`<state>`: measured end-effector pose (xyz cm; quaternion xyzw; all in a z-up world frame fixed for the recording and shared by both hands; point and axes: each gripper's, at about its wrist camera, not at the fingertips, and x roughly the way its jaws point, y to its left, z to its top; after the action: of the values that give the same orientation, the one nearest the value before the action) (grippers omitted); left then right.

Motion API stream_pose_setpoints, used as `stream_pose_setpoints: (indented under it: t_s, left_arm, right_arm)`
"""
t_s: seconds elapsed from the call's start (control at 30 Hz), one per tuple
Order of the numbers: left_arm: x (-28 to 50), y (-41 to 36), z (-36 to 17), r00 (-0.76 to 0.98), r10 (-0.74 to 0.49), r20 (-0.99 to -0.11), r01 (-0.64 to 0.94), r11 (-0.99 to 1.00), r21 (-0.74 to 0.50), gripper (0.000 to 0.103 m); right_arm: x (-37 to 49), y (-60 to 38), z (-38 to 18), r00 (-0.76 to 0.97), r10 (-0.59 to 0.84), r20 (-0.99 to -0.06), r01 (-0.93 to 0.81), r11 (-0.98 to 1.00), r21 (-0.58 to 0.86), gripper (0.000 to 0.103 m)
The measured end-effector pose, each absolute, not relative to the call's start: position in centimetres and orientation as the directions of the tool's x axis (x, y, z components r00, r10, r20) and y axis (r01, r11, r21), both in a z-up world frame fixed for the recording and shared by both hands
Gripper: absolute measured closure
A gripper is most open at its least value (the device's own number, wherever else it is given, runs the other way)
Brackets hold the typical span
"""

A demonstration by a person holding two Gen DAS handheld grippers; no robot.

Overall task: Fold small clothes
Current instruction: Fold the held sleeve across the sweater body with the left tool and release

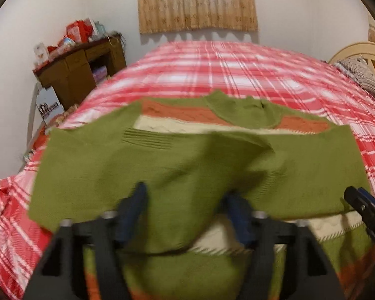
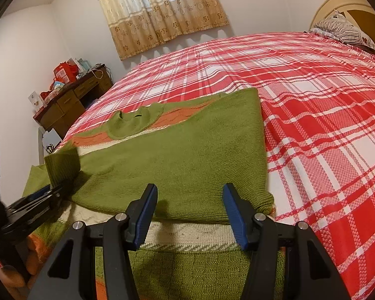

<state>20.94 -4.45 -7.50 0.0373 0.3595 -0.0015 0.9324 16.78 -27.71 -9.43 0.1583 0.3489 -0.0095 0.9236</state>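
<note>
A small green sweater [image 2: 187,155] with orange and cream stripes lies flat on the red plaid bed [image 2: 312,100], both sleeves folded across its chest. In the left wrist view the sweater [image 1: 112,162] is blurred and a green sleeve fold lies between the fingers. My left gripper [image 1: 185,200] is open over that sleeve; it also shows at the left of the right wrist view [image 2: 45,195]. My right gripper [image 2: 190,200] is open and empty above the folded right sleeve, near the sweater's right edge. Its fingertips [image 1: 357,200] show at the right of the left wrist view.
A brown wooden desk [image 2: 70,105] with red boxes stands against the wall at the bed's far left. A curtain [image 2: 160,12] hangs behind the bed. A striped pillow [image 2: 342,30] and a cream headboard [image 2: 337,2] are at the far right.
</note>
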Motion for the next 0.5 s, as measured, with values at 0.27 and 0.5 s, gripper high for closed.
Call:
stream_pose_setpoints:
  t_s: [0.27,0.5]
  left_arm:
    - [17.8,3.6,-8.8,0.75,0.078,-0.657,-0.112,0.994,-0.01,0.008]
    - [17.6,6.9,-11.9,0.727,0.099,-0.679,-0.2,0.977,-0.071,0.009]
  right_arm:
    - [17.6,-27.3,-9.3,0.731,0.079,-0.678,0.128,0.96,0.249,0.039]
    - [18.3,-23.1,-7.2,0.706,0.156,-0.691,0.077,0.953,0.294,0.034]
